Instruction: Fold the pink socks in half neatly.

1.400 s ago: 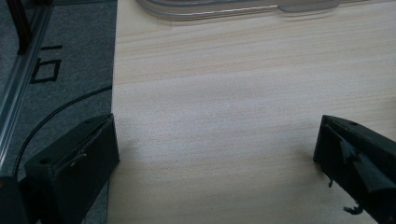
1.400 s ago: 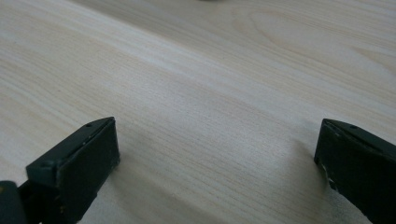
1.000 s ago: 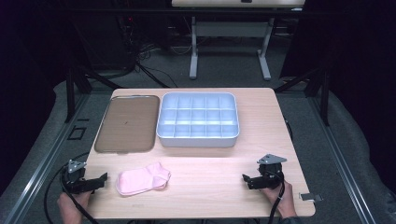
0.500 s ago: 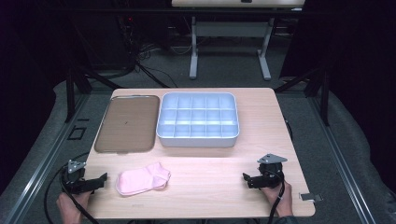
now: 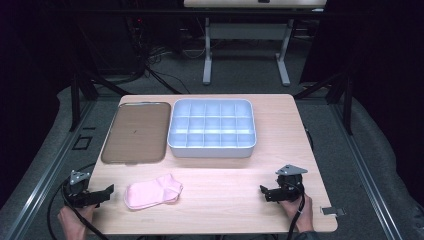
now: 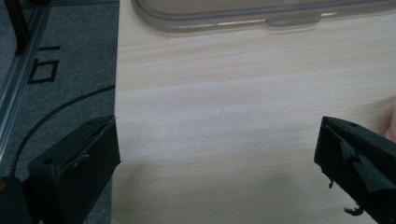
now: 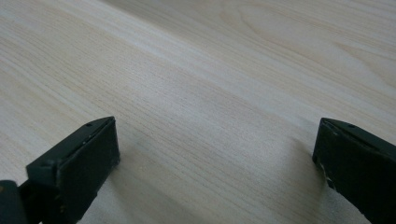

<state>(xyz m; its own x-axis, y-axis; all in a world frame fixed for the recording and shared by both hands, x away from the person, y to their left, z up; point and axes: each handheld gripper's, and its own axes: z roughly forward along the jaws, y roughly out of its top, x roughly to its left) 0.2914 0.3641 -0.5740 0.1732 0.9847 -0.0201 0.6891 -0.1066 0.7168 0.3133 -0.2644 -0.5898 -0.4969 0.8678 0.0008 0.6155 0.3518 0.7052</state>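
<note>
A pink sock (image 5: 152,191) lies flat near the table's front left. My left gripper (image 5: 106,194) rests on the table just left of the sock, pointing toward it and apart from it. In the left gripper view my left gripper (image 6: 218,123) is open with only bare wood between its jaws. A pink sliver of the sock (image 6: 392,127) shows past the right jaw. My right gripper (image 5: 265,194) sits at the front right, pointing left. In the right gripper view my right gripper (image 7: 217,123) stands open over bare wood.
A pale blue tray (image 5: 212,150) divided into several compartments stands at the back middle. A brown translucent lid (image 5: 136,131) lies to its left, and its near rim (image 6: 261,16) shows ahead of my left gripper. The table's left edge (image 6: 116,93) runs beside the left jaw.
</note>
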